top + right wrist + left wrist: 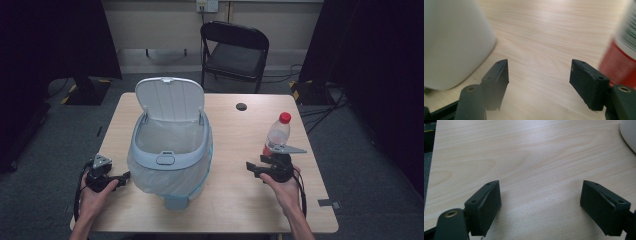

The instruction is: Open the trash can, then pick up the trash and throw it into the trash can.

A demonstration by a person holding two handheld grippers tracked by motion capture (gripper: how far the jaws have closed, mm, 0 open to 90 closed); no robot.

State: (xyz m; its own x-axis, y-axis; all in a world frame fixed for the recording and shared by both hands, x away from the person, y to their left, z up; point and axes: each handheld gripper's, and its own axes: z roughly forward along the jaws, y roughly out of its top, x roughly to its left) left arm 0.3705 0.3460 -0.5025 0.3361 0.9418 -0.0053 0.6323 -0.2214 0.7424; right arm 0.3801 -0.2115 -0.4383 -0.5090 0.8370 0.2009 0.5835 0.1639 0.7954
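1. Both tongs rest low over the pale wooden bench, one in each of the person's hands near its near edge.
2. Left tongs sit by the near left corner, held in the left hand; in the left gripper view their two black jaws stand spread wide with nothing between them but bare wood grain.
3. Right tongs sit toward the near right corner, held in the right hand; in the right gripper view their jaws are spread apart and pinch nothing.
4. A clear plastic bottle with a red cap and red label stands upright near the right edge of the bench, just behind the right tongs and apart from their jaws; in the right gripper view its red label shows blurred just outside the right-hand jaw.
5. A light grey plastic bin with a white liner bag stands between the two tongs, left of the bench's middle, its hinged lid tipped up and open toward the far edge.
6. The bin's pale rounded wall shows beside the left-hand jaw in the right gripper view, and at the upper right corner of the left gripper view.
7. A black folding chair stands on the floor beyond the far edge.
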